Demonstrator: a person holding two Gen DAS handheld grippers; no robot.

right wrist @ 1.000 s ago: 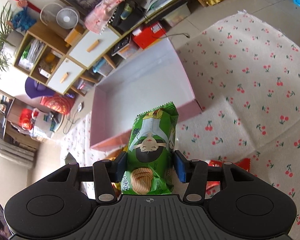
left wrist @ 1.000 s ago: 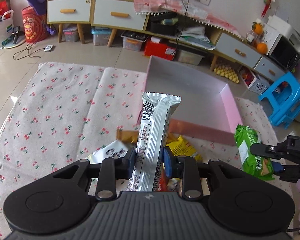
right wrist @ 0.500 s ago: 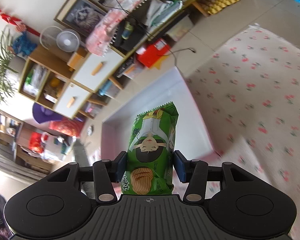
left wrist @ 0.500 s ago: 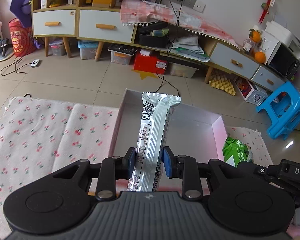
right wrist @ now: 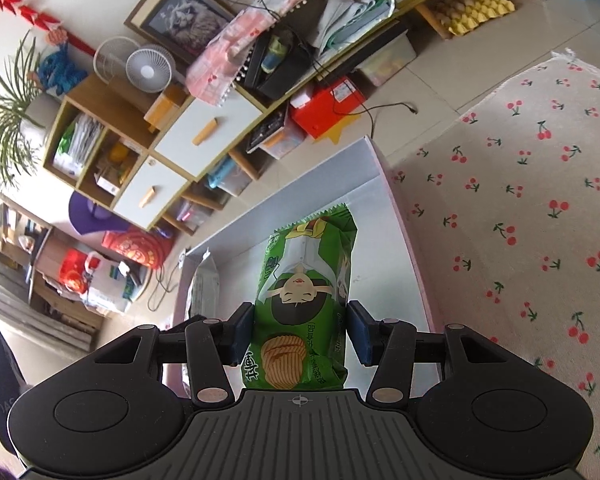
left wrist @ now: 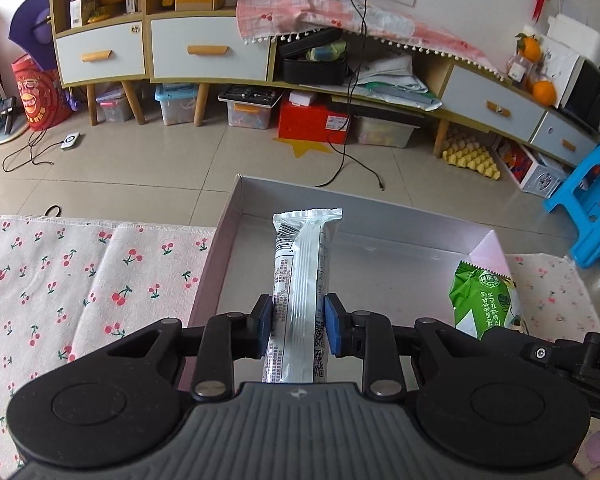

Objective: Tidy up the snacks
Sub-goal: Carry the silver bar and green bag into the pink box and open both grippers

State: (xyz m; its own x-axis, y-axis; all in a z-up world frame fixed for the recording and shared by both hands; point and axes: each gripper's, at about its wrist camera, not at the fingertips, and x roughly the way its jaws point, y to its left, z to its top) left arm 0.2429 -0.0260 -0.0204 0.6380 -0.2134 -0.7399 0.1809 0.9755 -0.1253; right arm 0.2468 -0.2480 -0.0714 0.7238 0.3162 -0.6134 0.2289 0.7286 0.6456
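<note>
Both grippers are now hanging over the pink box (left wrist: 380, 248), off the cherry cloth (left wrist: 80, 280). Left gripper (left wrist: 298, 330) fingers are gripping the silver bar (left wrist: 300, 280), right gripper (right wrist: 300, 338) fingers the green packet (right wrist: 304, 300); box floor is showing bare at frame centre, so neither is dropped yet.

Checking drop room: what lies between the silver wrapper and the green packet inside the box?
Bare box floor between the silver foil wrapper and green snack packet, per left wrist view.

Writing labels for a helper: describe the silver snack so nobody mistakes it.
Find the cherry-print cloth, then the shallow pink-walled box on it. Above its floor, the left gripper pinches a long silver wrapper; the only nearby packet is green.
</note>
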